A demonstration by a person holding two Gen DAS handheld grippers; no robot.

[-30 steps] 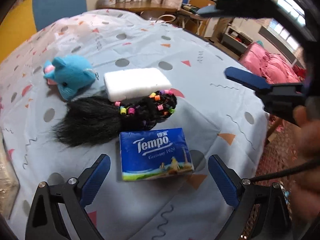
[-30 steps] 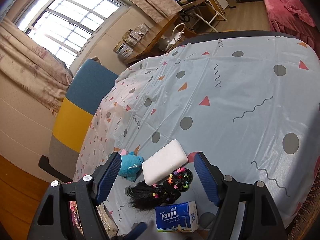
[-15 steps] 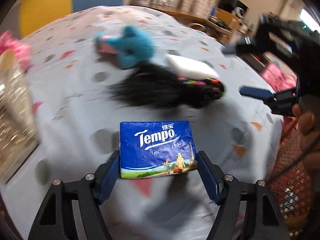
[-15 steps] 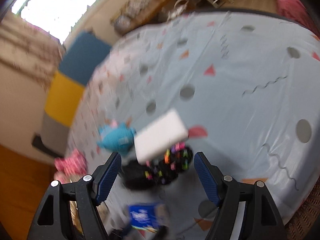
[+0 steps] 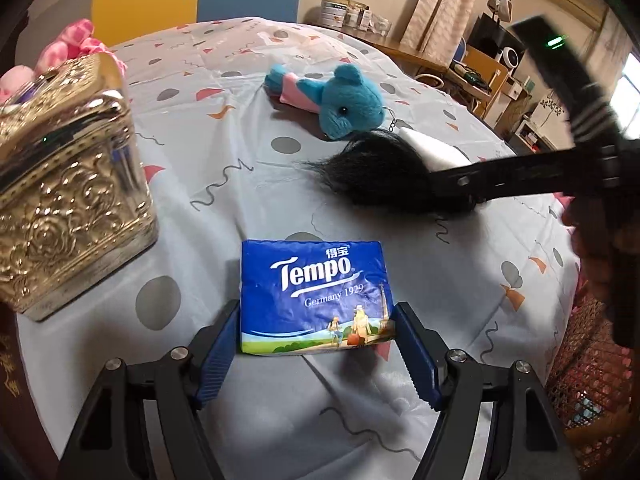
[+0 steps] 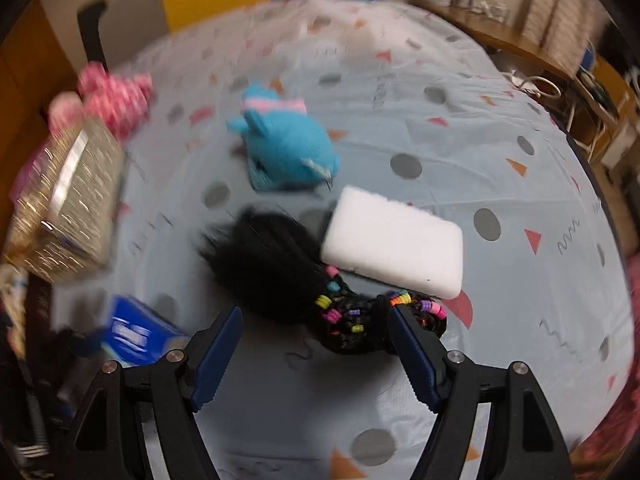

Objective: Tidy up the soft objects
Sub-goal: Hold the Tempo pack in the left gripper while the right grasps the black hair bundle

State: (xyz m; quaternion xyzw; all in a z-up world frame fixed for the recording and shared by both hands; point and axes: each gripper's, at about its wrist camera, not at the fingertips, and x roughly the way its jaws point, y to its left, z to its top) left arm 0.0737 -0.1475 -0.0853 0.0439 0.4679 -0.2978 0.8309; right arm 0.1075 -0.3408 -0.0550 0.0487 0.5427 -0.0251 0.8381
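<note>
My left gripper (image 5: pixel 316 344) is shut on a blue Tempo tissue pack (image 5: pixel 316 292), with a pad pressing each side of its near end. The pack hangs just above the patterned cloth and casts a shadow. My right gripper (image 6: pixel 316 332) is open and points down over a black hairpiece with coloured beads (image 6: pixel 276 264). The beaded braid lies between its fingers, and the right finger overlaps it. A white sponge block (image 6: pixel 394 246) touches the hairpiece. A blue plush toy (image 6: pixel 288 152) lies beyond both. The right wrist view is blurred.
A gold embossed box (image 5: pixel 68 184) stands at the left, close to the tissue pack, with a pink plush (image 5: pixel 68 44) behind it. A hand (image 5: pixel 592 248) carrying the right gripper crosses the right side. The table's round edge drops off on the right.
My left gripper closed on the tissue pack and swung left with it, bringing the gold box into view. My right gripper rolled and came down over the black hairpiece.
</note>
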